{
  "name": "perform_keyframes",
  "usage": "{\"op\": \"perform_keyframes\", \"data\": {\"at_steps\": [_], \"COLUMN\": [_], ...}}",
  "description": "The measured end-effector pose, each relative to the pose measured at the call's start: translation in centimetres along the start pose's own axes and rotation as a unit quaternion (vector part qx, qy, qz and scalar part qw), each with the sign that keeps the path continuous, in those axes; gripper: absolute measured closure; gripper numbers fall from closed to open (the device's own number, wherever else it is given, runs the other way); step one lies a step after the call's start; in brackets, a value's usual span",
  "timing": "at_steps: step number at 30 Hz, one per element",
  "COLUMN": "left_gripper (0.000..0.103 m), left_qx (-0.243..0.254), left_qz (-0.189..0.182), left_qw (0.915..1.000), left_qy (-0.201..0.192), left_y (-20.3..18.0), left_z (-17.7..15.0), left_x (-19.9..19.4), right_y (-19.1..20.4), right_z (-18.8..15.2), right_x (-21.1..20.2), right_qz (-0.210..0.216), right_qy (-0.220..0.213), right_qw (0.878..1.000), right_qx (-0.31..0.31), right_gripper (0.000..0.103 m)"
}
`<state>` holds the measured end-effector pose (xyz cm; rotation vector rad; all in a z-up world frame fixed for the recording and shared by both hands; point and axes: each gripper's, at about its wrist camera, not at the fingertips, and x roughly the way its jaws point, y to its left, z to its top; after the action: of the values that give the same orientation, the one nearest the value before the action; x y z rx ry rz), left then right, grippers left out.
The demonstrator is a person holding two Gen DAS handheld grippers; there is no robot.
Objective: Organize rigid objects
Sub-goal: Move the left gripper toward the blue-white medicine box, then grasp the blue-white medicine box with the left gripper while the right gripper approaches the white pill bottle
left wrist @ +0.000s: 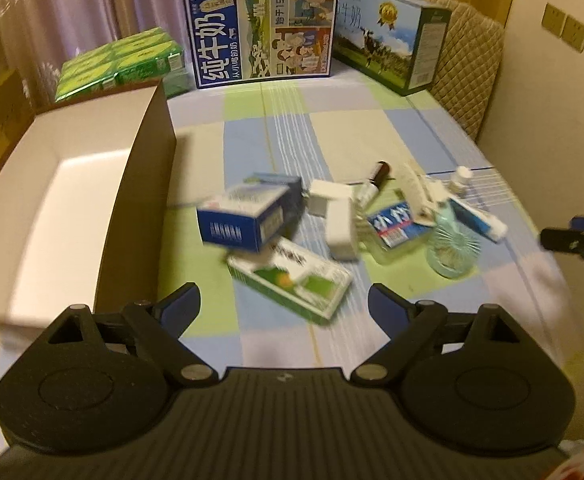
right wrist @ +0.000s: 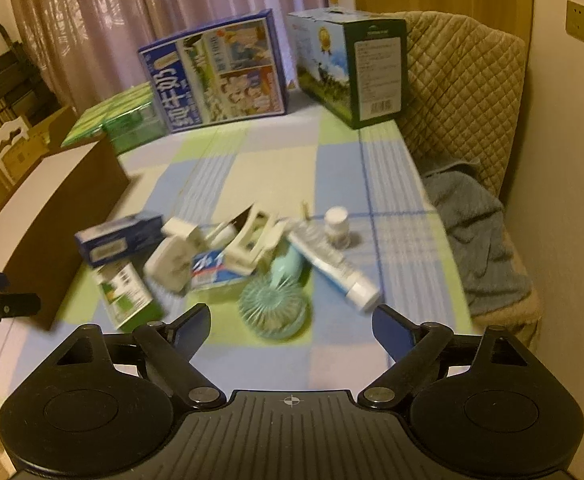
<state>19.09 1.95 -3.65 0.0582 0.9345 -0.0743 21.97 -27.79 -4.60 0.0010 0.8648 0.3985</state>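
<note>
Bench (left wrist: 372,128), under a checked cloth: large milk cartons (left wrist: 260,28) line the far edge, well apart from the work. The open storage box (left wrist: 72,200) stands at the left edge, its white interior showing nothing in the visible part; its brown near wall rises beside the pile.

Task items lie heaped mid-bench: a blue carton (left wrist: 244,220) nearest the box, a green carton (left wrist: 292,280) in front of it, then white blocks (left wrist: 338,224), a toothpaste tube (right wrist: 332,268), a pale green hand fan (right wrist: 276,300) and a small white bottle (right wrist: 337,226). Several touch or overlap.

Left gripper (left wrist: 284,304): jaws spread wide, holding nothing, above the green carton. Right gripper (right wrist: 290,324): jaws likewise released and empty, over the fan.

Judgement: sorting is at its start and no item is in hand. The next move calls for a descent onto one outlying item, probably the green carton or the fan.

Clearance: open cloth lies ahead of both grippers. The box wall and the right bench edge limit sideways travel.
</note>
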Motion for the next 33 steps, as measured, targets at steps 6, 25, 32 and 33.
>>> {"op": "perform_keyframes", "data": {"at_steps": [6, 25, 32, 33], "left_gripper": [0.014, 0.015, 0.038, 0.039], "left_qx": [0.042, 0.093, 0.087, 0.086], "left_qz": [-0.002, -0.069, -0.064, -0.064], "left_qw": [0.9990, 0.9822, 0.9786, 0.9786], "left_qy": [0.014, 0.147, 0.175, 0.176], "left_y": [0.8, 3.5, 3.5, 3.5], "left_z": [4.5, 10.5, 10.4, 10.2], "left_x": [4.5, 15.8, 18.2, 18.3], "right_y": [-3.0, -7.9, -8.3, -8.3], "right_z": [2.6, 5.0, 5.4, 5.5], "right_x": [3.0, 8.6, 9.4, 9.4], "right_qz": [-0.011, -0.016, -0.010, -0.007], "right_qy": [0.005, 0.051, 0.054, 0.053], "right_qw": [1.000, 0.998, 0.998, 0.998], "right_qx": [0.008, 0.032, 0.034, 0.033], "right_gripper": [0.017, 0.017, 0.017, 0.017]}}
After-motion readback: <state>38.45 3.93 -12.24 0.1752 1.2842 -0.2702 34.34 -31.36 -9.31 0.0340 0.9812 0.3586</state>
